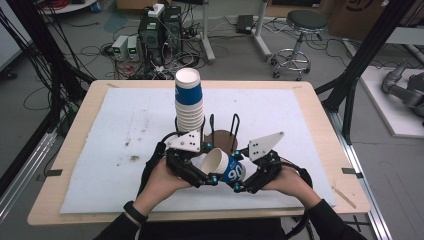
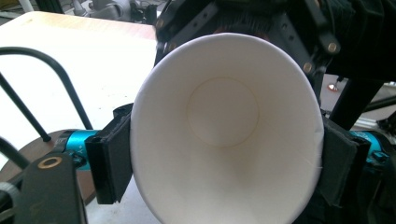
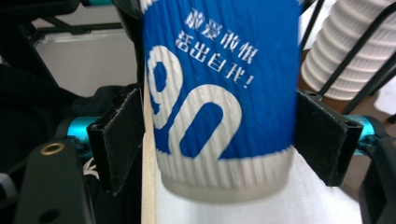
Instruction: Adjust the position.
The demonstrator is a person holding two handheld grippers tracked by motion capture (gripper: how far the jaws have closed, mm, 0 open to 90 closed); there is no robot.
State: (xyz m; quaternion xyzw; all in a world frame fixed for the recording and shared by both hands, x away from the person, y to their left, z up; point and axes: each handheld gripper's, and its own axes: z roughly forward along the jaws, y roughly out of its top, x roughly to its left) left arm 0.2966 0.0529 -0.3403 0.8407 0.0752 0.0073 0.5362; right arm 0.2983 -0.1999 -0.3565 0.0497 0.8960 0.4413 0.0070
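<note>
Right now a single blue-and-white paper cup point(image 1: 224, 167) lies tipped on its side between the two tongs, held above the near middle of the surface point(image 1: 100, 165), its open mouth turned toward the left. The left tongs point(image 1: 206, 175) clamp it at the rim — in the left gripper view both black pads point(image 2: 112, 158) press against the cup point(image 2: 224, 135) from either side, and the white inside and round bottom face the camera. The right tongs point(image 1: 239, 184) sit around the cup's blue body; in the right gripper view the cup point(image 3: 219, 93) stands between the pads point(image 3: 119, 135), the right-hand pad close against the wall, the left-hand pad with a slim gap, so they are parted rather than gripping. Just beyond the hands — toward the far side — a tall stack of matching cups point(image 1: 189, 102) rises in a black wire holder point(image 1: 235, 125) on a round brown base. A white mat point(image 1: 300, 115) covers most of the wooden top.
</note>
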